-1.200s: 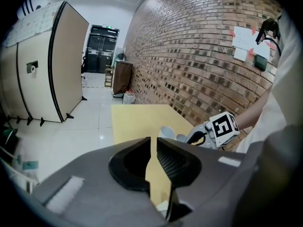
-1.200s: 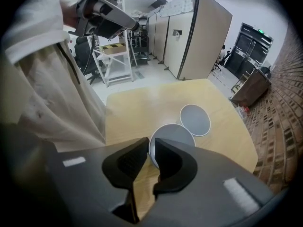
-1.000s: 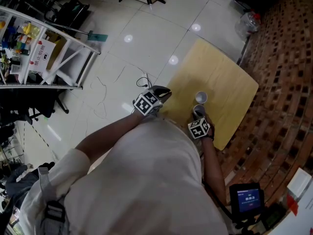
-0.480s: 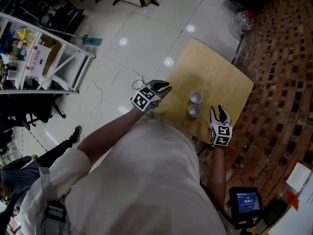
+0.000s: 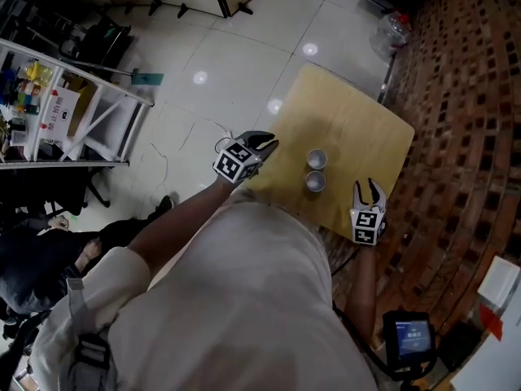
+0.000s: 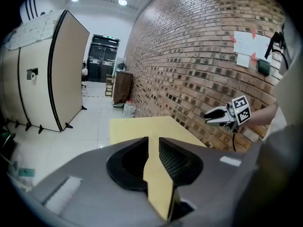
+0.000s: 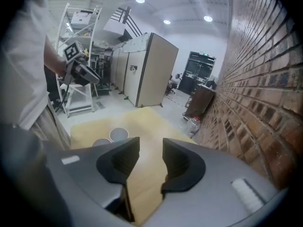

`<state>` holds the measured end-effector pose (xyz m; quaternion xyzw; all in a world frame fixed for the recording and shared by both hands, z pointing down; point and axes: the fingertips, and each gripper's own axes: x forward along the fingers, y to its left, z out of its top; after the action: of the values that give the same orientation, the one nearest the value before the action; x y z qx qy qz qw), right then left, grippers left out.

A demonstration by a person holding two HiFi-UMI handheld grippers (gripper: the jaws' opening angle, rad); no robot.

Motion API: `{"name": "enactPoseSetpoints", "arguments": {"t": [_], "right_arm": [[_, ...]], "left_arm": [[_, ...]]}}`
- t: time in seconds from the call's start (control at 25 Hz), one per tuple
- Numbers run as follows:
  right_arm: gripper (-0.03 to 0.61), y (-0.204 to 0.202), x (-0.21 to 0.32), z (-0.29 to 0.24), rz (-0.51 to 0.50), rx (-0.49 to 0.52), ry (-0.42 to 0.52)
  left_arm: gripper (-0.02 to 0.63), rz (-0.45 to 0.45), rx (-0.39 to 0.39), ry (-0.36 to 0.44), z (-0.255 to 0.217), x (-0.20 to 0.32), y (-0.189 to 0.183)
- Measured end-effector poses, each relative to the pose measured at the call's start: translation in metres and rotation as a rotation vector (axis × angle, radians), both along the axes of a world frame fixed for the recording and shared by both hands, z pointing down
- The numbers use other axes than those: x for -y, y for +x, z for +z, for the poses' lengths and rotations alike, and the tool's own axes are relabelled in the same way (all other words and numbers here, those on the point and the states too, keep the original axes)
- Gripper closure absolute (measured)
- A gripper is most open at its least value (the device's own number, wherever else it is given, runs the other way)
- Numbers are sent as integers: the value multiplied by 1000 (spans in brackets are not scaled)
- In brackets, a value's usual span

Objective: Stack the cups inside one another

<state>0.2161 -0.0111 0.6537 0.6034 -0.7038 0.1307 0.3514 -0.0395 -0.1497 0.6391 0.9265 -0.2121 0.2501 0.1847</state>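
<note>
The left gripper (image 5: 264, 143) and right gripper (image 5: 368, 187) had both just been opening, jaws apart on nothing. Between them two cups (image 5: 315, 182) stood side by side on the counter (image 5: 350, 125), unstacked. Grabbing one could topple its neighbour, I reckoned. A brick wall (image 5: 472, 120) crowded the right jaws; nothing blocked either.

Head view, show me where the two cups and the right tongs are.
Farther cup (image 5: 317, 159), head view, open mouth.
Nearer cup (image 5: 315, 182), head view, open mouth.
Right tongs (image 5: 366, 189), head view, midway between the tips.
</note>
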Motion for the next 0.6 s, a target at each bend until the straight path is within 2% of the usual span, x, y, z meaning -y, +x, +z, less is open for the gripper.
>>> {"name": "enactPoseSetpoints", "arguments": {"t": [0.48, 0.6], "right_arm": [[426, -7, 6, -3, -57, 7, 16], [430, -7, 6, -3, -63, 1, 12]], "left_arm": [[518, -14, 17, 1, -1, -11, 19], [564, -36, 48, -16, 3, -10, 14]]}}
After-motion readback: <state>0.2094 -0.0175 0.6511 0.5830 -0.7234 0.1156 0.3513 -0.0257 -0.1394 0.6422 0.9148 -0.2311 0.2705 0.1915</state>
